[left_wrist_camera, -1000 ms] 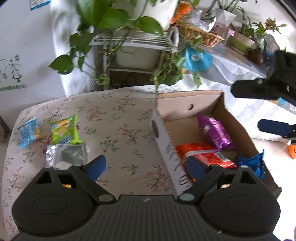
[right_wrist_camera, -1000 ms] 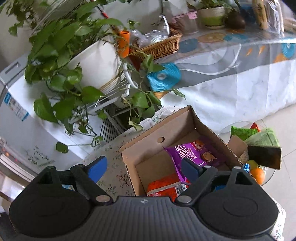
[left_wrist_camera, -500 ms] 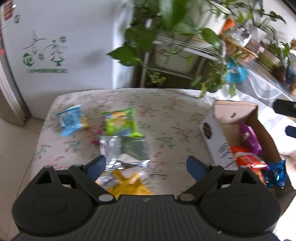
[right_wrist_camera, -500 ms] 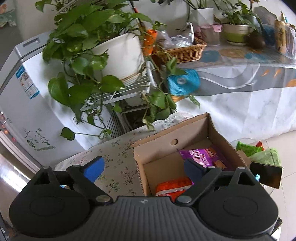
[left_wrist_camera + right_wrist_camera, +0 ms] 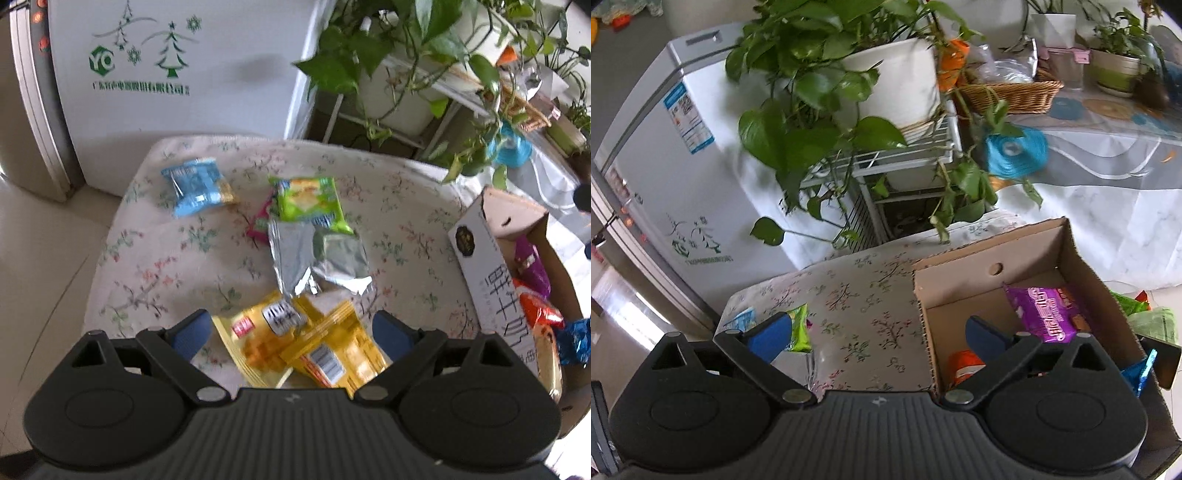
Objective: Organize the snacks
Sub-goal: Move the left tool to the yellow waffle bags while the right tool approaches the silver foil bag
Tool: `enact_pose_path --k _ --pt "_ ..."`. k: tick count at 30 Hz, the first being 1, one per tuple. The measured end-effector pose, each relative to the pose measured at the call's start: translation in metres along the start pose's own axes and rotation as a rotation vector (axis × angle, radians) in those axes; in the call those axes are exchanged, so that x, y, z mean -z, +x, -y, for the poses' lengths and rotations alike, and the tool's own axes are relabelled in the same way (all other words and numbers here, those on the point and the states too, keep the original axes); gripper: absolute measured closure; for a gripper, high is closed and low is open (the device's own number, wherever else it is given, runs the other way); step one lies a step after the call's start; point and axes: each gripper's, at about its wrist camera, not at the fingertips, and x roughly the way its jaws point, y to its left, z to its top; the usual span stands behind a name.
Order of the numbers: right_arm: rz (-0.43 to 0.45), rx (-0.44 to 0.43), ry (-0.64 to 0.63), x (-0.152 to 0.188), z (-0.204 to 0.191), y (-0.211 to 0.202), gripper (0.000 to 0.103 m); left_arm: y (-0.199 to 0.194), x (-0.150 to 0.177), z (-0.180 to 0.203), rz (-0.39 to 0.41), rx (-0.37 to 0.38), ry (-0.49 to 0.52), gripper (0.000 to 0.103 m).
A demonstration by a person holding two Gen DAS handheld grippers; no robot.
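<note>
My left gripper [image 5: 291, 334] is open and empty above two yellow snack packs [image 5: 295, 339] on the flowered tablecloth [image 5: 166, 258]. Beyond them lie a silver pack [image 5: 317, 258], a green pack [image 5: 310, 203], a pink pack [image 5: 258, 229] partly under it, and a blue pack [image 5: 195, 186]. The cardboard box [image 5: 487, 288] at the right holds purple [image 5: 532, 264], orange [image 5: 539, 312] and blue [image 5: 574, 341] packs. My right gripper [image 5: 879, 334] is open and empty above the box's left wall [image 5: 925, 325]; the purple pack [image 5: 1045, 312] and an orange pack [image 5: 964, 365] show inside.
A white fridge [image 5: 166, 74] stands behind the table. A potted vine on a white wire rack [image 5: 886, 162] stands behind the box. A draped table with a wicker basket [image 5: 1012, 92] and pots is at the far right. Green bags [image 5: 1145, 314] lie beyond the box.
My left gripper has swung left, away from the box, and now hangs over the loose packs on the cloth. My right gripper has drawn back and up a little over the box.
</note>
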Motion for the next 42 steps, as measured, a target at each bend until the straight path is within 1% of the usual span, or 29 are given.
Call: enact_pose_path --k 2,5,8,9,11,15,16,18,20,25,29,33,37,42 --pt "-0.007 -0.002 -0.009 0.0 -0.004 0.003 0.0 0.005 0.004 0.005 -0.008 0.011 0.0 0.009" --pt "-0.013 -0.003 -0.014 0.001 -0.01 0.007 0.0 0.016 0.013 0.017 -0.045 0.005 0.002 0.009" --pt "-0.023 -0.005 -0.018 0.002 -0.014 0.011 0.0 0.027 0.02 0.027 -0.08 0.019 -0.041 0.009" --pt "-0.025 -0.005 -0.019 0.002 -0.015 0.012 0.0 0.03 0.021 0.03 -0.081 0.003 -0.048 0.008" --pt "-0.029 -0.003 -0.021 0.003 -0.016 0.014 0.0 0.033 0.023 0.037 -0.06 -0.03 -0.037 0.005" --pt "-0.034 -0.001 -0.021 0.003 -0.018 0.017 0.0 0.037 0.024 0.04 -0.031 -0.09 -0.047 0.005" --pt "-0.037 -0.001 -0.02 0.004 -0.018 0.018 0.0 0.038 0.025 0.041 -0.024 -0.103 -0.036 0.005" --pt "-0.043 -0.001 -0.021 0.004 -0.019 0.02 0.0 0.04 0.03 0.044 -0.015 -0.149 0.019 0.006" --pt "-0.049 -0.005 -0.021 0.005 -0.021 0.022 0.0 0.038 0.033 0.04 -0.001 -0.17 0.016 0.011" --pt "-0.067 -0.021 -0.023 0.006 -0.028 0.028 0.0 0.029 0.03 0.022 0.008 -0.139 0.005 0.02" --pt "-0.097 -0.044 -0.009 0.008 -0.032 0.036 0.0 0.021 0.031 0.003 -0.006 -0.114 -0.028 0.022" --pt "-0.132 -0.059 0.001 0.012 -0.039 0.047 0.0 0.012 0.03 -0.017 -0.017 -0.06 -0.07 0.022" --pt "-0.178 -0.076 0.001 0.018 -0.047 0.062 0.0 0.005 0.033 -0.029 -0.002 -0.059 -0.077 0.021" --pt "-0.224 -0.094 0.002 0.024 -0.055 0.082 0.0 0.003 0.044 -0.026 -0.016 -0.015 -0.054 0.019"
